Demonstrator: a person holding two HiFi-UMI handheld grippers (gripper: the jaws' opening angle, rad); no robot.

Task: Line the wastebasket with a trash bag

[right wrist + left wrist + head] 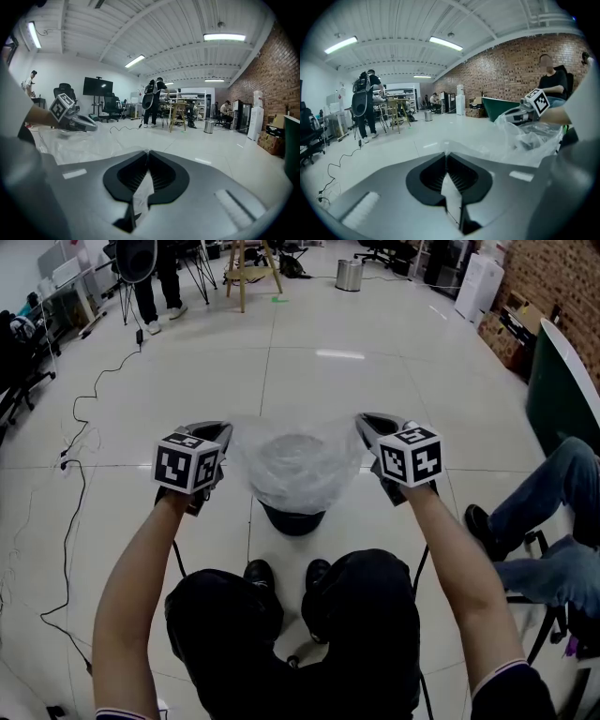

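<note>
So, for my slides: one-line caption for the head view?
The left gripper and right gripper, each shut on the edge of a clear trash bag, hold it spread over the wastebasket.

Left tongs (pixel 223 431) and right tongs (pixel 365 422) hold trash bag (pixel 296 465) over the wastebasket (pixel 292 520).

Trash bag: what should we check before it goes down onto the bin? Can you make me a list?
1. Left gripper shut on the trash bag: ok, an edge of the film is pinched between its fingers.
2. Right gripper shut on the bag: ok, pinched the same way.
3. Bag stretched wide between both grippers: ok.
4. Bag lined up over the wastebasket: ok in the head view.
5. Bag's bottom already inside the wastebasket: cannot tell, the bag hides the rim.
</note>
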